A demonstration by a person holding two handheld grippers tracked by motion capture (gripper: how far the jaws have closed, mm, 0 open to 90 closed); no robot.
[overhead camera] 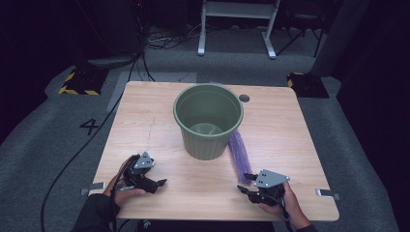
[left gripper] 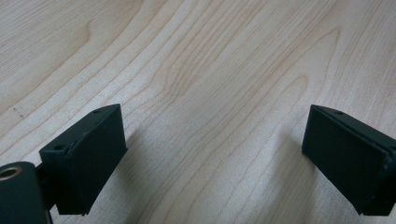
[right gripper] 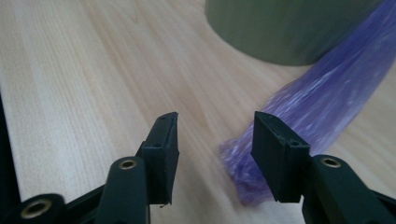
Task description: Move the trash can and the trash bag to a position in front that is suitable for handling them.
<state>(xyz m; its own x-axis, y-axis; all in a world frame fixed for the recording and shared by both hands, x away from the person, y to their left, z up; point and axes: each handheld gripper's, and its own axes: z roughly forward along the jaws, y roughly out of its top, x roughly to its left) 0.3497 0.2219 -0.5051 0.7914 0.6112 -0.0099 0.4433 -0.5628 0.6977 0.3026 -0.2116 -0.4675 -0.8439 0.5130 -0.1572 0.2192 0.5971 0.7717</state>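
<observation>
Two hand-held grippers sit low over the near edge of a light wooden bench [overhead camera: 145,121], one at each front corner. A green ribbed bucket [overhead camera: 208,121] stands upright near the bench centre, mouth up. A long purple plastic bundle [overhead camera: 239,152], a rolled or folded bag by its look, lies flat on the bench at the bucket's right side.

Hidden or unclear:
- The far end of the bundle passes behind the bucket; a faint purple edge shows past the bucket's rear rim, and the end itself cannot be made out.
- In the right gripper view the bucket [right gripper: 289,28] is cut off at the top edge, so only its lower wall shows.
- The bundle's surface [right gripper: 317,107] is crinkled and blurred; what kind of item it is cannot be confirmed.

Orientation: the bundle's long axis runs from the bucket's far right side toward the near right of the bench. Its near end points at the right gripper [overhead camera: 247,182].

Right gripper: the fingers [right gripper: 163,149] are moderately apart and hold nothing. The bundle's near end lies just ahead of them, partly behind the right-hand finger; contact cannot be determined.

Left gripper [overhead camera: 159,182]: held in the left hand [overhead camera: 123,191], well apart from the bucket. Its fingers [left gripper: 88,158] are spread wide over bare wood and hold nothing.
</observation>
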